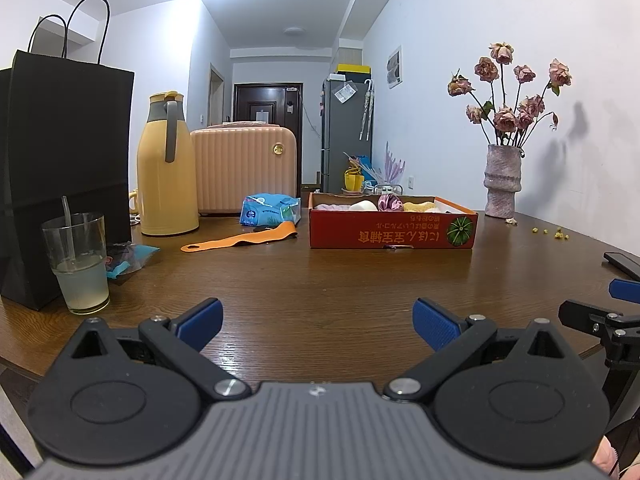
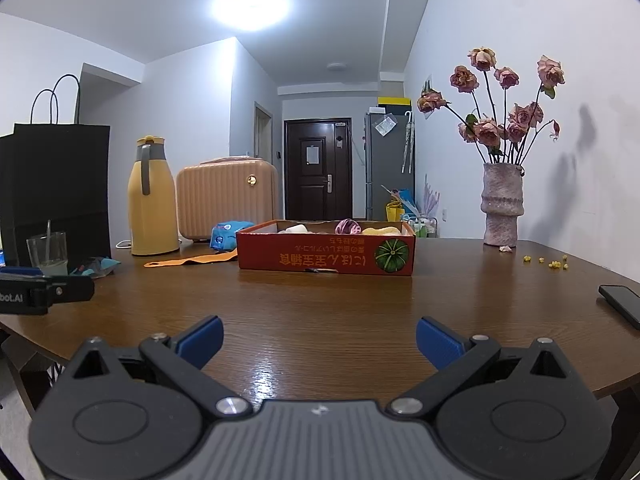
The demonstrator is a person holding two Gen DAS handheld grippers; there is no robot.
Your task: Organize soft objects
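You held the left gripper low over the near edge of the dark brown wooden table, its blue-padded fingers spread wide with nothing between them. Your right gripper hovered the same way just to the right of it, released and carrying nothing, blue pads wide apart over bare wood.

The soft objects sat in the shallow red cardboard box printed with a green pumpkin, well away from both grippers toward the far middle of the table. Inside it you could see a pale pink cloth at the left, a white rounded soft piece beside it, a mauve satin scrunchie in the middle, and a yellow spongy item at the right.

Outside the box, to its left, a long orange strap with a hole at one end lay flat on the wood, and just behind that lay a blue plastic pack of wipes. Farther left stood a ribbed peach hard-shell case, a yellow thermos jug with a grey handle, a tall black paper bag with cord handles, and a clear plastic cup of cloudy drink with a straw.

At the far right a rough pink ceramic vase of dried roses stood against the wall, with small yellow crumbs scattered near it. A black phone lay at the right edge.
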